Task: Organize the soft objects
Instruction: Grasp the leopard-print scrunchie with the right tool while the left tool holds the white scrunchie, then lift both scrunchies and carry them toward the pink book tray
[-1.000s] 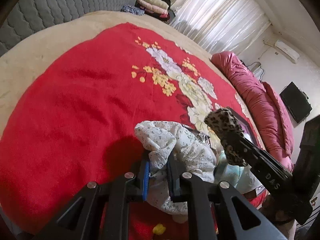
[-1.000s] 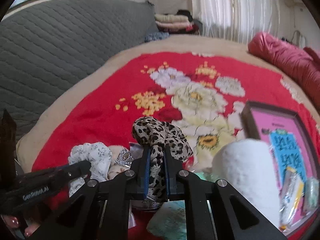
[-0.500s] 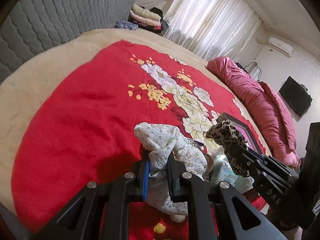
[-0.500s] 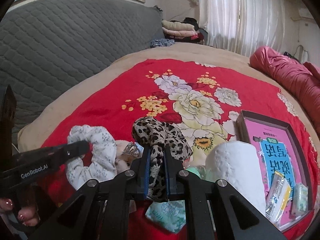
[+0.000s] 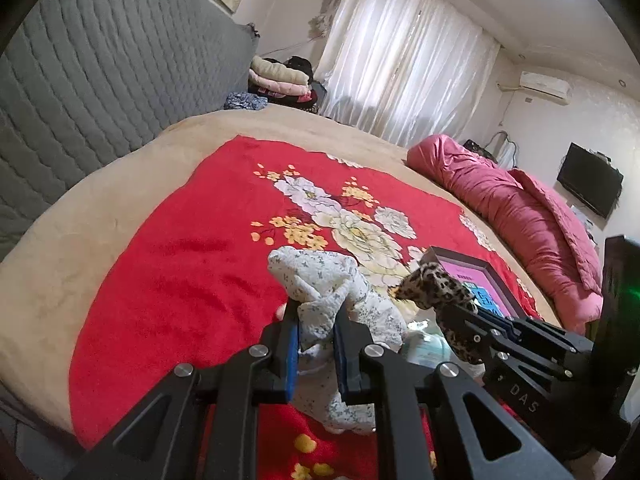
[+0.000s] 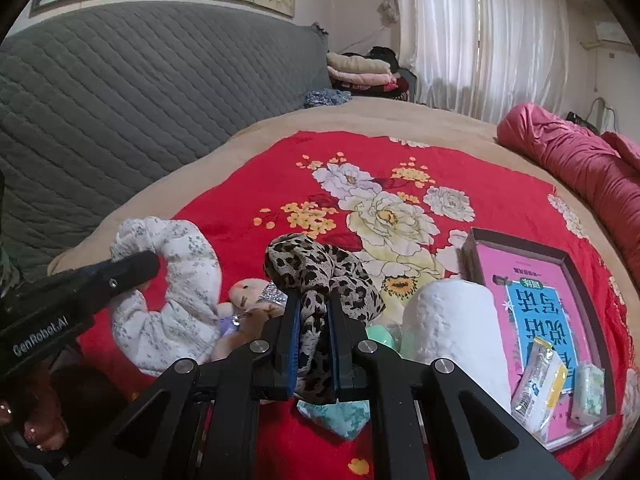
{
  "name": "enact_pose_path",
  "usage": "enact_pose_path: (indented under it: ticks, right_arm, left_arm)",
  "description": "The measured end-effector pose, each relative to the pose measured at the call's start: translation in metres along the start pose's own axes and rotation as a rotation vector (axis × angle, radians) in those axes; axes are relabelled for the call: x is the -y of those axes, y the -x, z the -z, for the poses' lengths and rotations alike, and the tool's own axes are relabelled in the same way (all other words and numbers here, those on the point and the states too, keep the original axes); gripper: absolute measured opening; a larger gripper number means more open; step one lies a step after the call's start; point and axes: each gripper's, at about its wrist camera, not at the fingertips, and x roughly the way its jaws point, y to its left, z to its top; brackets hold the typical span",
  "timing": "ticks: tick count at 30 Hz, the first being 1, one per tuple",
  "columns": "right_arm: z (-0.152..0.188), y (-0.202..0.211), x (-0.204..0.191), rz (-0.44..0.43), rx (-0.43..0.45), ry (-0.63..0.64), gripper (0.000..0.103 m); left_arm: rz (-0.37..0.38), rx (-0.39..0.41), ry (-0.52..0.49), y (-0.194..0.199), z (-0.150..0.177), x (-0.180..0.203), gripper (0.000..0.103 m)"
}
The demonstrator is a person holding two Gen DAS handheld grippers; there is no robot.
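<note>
Left gripper [image 5: 316, 344] jaws pinch a crumpled white floral scrunchie [image 5: 336, 296]; right gripper [image 6: 313, 344] jaws clamp a leopard-print scrunchie [image 6: 320, 276].

Left scrunchie [image 5: 328, 292]: white, tiny grey floral print
Right scrunchie [image 6: 320, 276]: leopard spots
Blanket [image 6: 248, 200]: red, pale flowers

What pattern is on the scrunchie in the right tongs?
Leopard print, tan with dark spots, on the scrunchie clamped in the right tongs; clearest in the right wrist view.
</note>
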Motion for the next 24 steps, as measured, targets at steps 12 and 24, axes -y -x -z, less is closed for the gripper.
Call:
enact_pose_path:
  ticks: [12,24]
  right_arm:
    - [0.008,0.032,0.012,0.006,0.038,-0.043,0.012]
    - [0.015,0.065,0.044,0.030,0.088,-0.134,0.012]
  left_arm:
    - [-0.019,-0.013,-0.047,0.011,0.006,0.039,0.015]
    - [-0.002,-0.025,-0.110,0.024,0.017,0.082,0.015]
